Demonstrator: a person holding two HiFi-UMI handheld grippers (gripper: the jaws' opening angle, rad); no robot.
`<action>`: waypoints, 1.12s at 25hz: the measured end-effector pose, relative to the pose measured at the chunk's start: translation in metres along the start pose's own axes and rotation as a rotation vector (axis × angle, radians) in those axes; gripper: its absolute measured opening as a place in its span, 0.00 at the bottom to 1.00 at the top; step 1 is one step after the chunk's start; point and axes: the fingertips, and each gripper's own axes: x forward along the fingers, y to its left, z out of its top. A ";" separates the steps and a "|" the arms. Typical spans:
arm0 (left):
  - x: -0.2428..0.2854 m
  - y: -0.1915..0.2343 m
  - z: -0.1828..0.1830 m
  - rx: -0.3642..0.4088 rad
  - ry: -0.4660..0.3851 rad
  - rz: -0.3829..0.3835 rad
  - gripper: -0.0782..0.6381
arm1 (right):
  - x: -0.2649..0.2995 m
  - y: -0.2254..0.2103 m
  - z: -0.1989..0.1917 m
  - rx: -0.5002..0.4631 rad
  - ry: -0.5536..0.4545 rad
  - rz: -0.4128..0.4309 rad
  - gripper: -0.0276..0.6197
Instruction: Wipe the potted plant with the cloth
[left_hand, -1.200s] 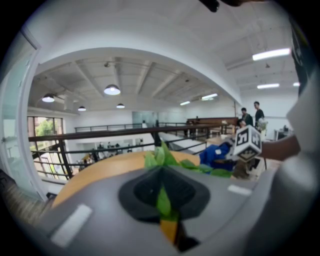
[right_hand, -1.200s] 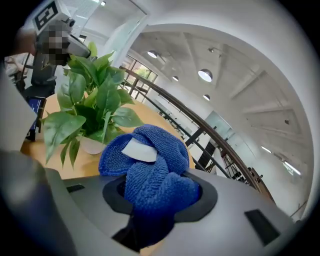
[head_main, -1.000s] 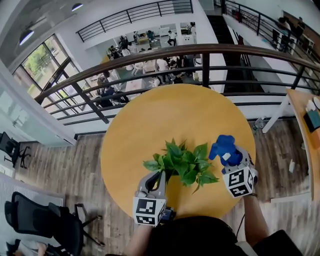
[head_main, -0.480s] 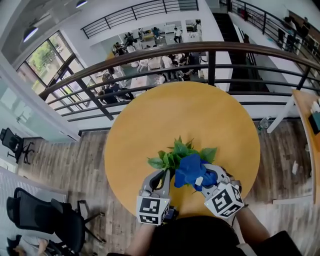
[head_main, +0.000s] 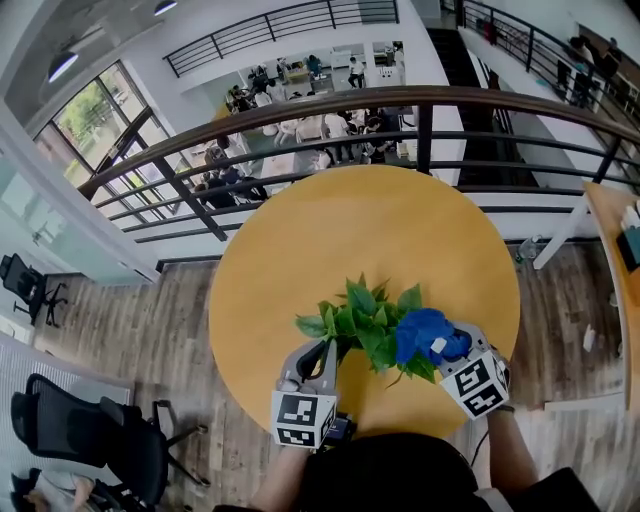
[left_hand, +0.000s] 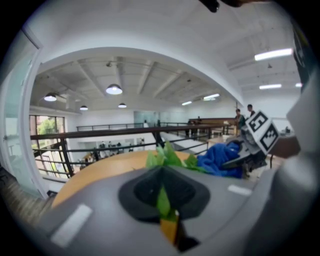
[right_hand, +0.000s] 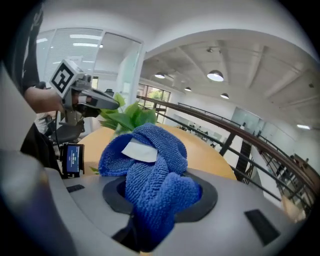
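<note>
1. The left gripper (head_main: 324, 352) is reaching in from the near edge of the round wooden table (head_main: 370, 220). Its jaws are clamping together on one green leaf (left_hand: 162, 200) of the plant (head_main: 362, 318). The leaf is standing upright in the narrow slot between the pads.
2. The plant is sitting on the near half of the table, directly ahead of the left gripper's tips. Its leaves are spreading outward and are hiding the pot in the head view.
3. The right gripper (head_main: 443, 347) is pointing in from the plant's right side and is tilting downward. Its jaws are gripping a bunched blue cloth (head_main: 420, 333), which is filling the gap between them.
4. The cloth is bulging out ahead of the right gripper's jaws in a thick fold. A white label (right_hand: 140, 150) is showing on the fold's upper face.
5. The front of the cloth is lying against the outer leaves on the plant's right side. The rest of the plant is standing clear of it, toward the left gripper.
6. The two grippers are sitting on opposite sides of the plant, near each other but apart. In the left gripper view, the cloth is showing just right of the leaves, with the right gripper behind it.
7. A dark railing (head_main: 300, 115) is curving round the table's far edge.
</note>
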 end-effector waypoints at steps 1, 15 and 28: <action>0.000 -0.001 0.000 0.000 0.000 -0.002 0.11 | -0.001 -0.009 -0.007 0.060 0.007 -0.017 0.29; -0.001 -0.006 0.001 -0.004 -0.008 -0.009 0.11 | -0.006 -0.038 -0.012 0.166 -0.041 -0.132 0.29; -0.002 -0.010 0.002 0.007 -0.012 -0.019 0.11 | -0.019 -0.080 -0.040 0.044 0.073 -0.347 0.29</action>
